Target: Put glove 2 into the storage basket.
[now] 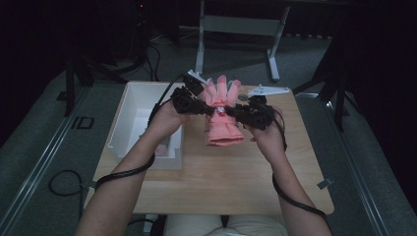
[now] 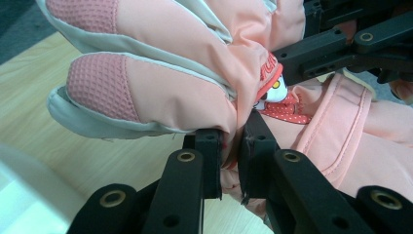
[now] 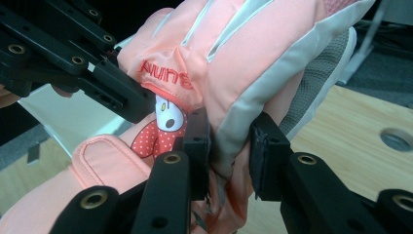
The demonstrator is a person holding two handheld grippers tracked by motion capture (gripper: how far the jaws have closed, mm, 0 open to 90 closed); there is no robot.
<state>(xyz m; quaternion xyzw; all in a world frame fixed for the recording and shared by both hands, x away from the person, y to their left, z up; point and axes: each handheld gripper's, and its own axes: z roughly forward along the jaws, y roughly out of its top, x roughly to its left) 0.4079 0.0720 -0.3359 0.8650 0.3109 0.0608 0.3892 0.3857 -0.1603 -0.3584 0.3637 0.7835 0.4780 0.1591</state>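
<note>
Both grippers had the padded salmon-pink winter glove [image 1: 223,115] pinched above the wooden table [image 1: 221,182]: left gripper [image 2: 233,146] clamped one edge, right gripper [image 3: 229,146] the other.

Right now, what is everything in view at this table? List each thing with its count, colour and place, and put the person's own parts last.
glove: one, salmon pink with pale grey trim and a small cartoon patch, held up over the table's middle between both grippers, fingers pointing away from the person
white bin: one, white, on the table's left side
table: one, light wood, in front of the person
metal frame: one, grey, on the floor beyond the table
left gripper: one, black, shut on the glove's left edge
right gripper: one, black, shut on the glove's right edge
cables: two, black, trailing along the forearms
forearms and hands: two, coming in from the bottom
</note>
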